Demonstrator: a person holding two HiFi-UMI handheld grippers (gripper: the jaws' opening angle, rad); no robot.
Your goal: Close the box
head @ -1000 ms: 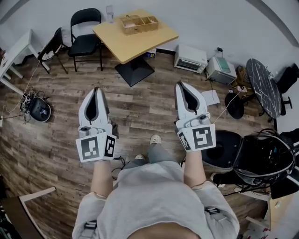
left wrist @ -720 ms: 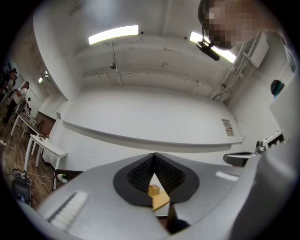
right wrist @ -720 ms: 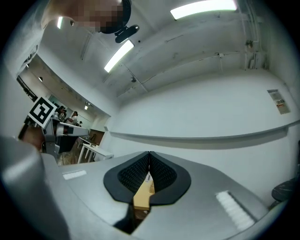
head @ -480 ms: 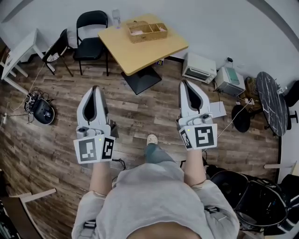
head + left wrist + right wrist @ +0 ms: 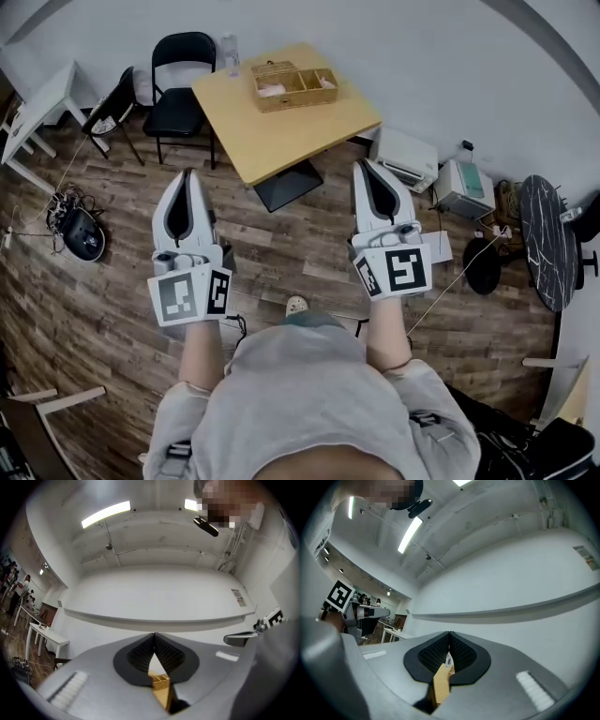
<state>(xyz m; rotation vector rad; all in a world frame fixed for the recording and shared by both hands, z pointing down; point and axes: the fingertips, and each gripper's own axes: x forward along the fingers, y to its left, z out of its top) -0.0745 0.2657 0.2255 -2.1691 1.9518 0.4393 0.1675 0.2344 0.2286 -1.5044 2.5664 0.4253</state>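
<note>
Nothing done yet: the box (image 5: pixel 292 84) sits on the table (image 5: pixel 281 131), upper middle of frame, compartments showing, well apart from me. My left gripper (image 5: pixel 185 174) and right gripper (image 5: pixel 367 167) hover over the floor (image 5: pixel 281 234), jaws pressed together, empty.

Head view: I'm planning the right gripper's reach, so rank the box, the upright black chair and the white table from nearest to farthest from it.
1. Box: ahead and left of the right gripper, on the tan table.
2. Black chair: farther left, beside that table.
3. White table: at the far left edge.
</note>
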